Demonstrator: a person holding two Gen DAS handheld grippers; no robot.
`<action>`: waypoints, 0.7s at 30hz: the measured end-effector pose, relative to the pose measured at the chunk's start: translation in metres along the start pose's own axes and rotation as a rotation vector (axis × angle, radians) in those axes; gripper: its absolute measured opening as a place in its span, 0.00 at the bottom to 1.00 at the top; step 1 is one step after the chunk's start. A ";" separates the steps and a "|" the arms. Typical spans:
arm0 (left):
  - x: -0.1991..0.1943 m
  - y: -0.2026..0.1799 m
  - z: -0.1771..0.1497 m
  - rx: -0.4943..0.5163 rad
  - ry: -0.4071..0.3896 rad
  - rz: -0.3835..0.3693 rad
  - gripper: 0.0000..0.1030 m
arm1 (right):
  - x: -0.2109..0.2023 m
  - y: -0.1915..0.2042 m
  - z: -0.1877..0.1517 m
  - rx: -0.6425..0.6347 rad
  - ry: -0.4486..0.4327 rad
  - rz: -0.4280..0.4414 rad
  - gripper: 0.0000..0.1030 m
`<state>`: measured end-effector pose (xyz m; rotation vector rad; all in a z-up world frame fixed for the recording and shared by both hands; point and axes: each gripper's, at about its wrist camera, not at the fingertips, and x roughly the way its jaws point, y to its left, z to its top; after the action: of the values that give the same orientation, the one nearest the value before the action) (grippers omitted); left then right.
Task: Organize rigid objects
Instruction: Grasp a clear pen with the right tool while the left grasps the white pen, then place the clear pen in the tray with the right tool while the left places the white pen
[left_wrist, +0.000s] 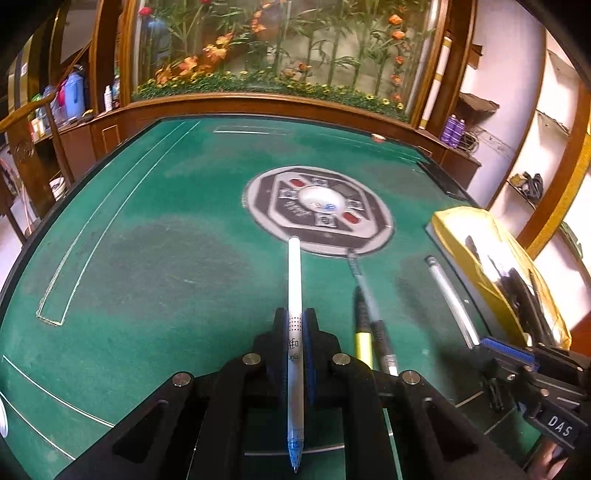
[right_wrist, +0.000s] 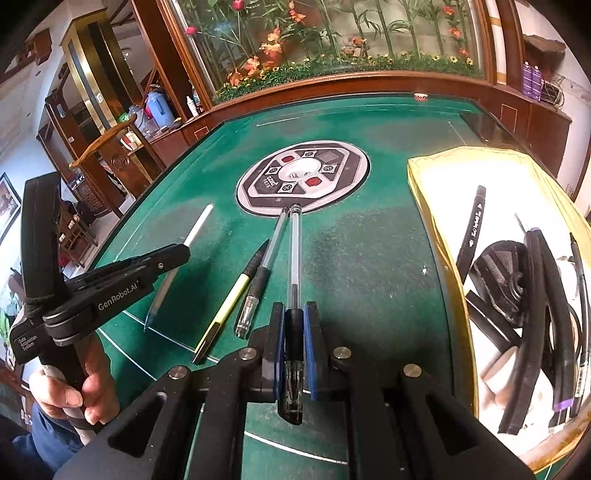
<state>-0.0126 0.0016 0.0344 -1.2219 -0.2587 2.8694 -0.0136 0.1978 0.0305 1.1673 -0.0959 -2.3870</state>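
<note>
Nearest in the left wrist view, the left gripper (left_wrist: 295, 332) is clamped on a white pen (left_wrist: 294, 295) with a blue tip, its pads pressed against the barrel and its cap end pointing away over the green table (left_wrist: 155, 258). In the right wrist view the right gripper (right_wrist: 294, 332) is likewise clamped – on a clear pen (right_wrist: 294, 251) with a black grip, whose far end reaches toward the round panel (right_wrist: 303, 175) in the table's middle.

Just left of that pen two more lie on the felt side by side: a yellow and black pen (right_wrist: 225, 306) and a second clear pen (right_wrist: 264, 273), touching near their middles. A hand (right_wrist: 70, 391) at the near left holds the left gripper's handle.

To the right sits a yellow-rimmed box (right_wrist: 424, 177) – inside it a black marker (right_wrist: 471, 229) and other dark items too tangled to name. Beyond the far table edge stands a glass case of artificial flowers (right_wrist: 332, 40).
</note>
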 end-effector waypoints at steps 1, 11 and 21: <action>-0.002 -0.005 0.000 0.007 -0.002 -0.005 0.07 | -0.002 -0.001 -0.001 0.004 -0.004 0.003 0.09; -0.015 -0.052 0.002 0.065 0.021 -0.076 0.07 | -0.027 -0.018 -0.003 0.042 -0.055 0.020 0.09; -0.022 -0.104 0.008 0.102 0.042 -0.124 0.07 | -0.064 -0.063 -0.011 0.131 -0.135 0.033 0.09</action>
<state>-0.0088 0.1011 0.0718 -1.2016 -0.1776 2.7128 0.0036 0.2836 0.0533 1.0517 -0.3184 -2.4595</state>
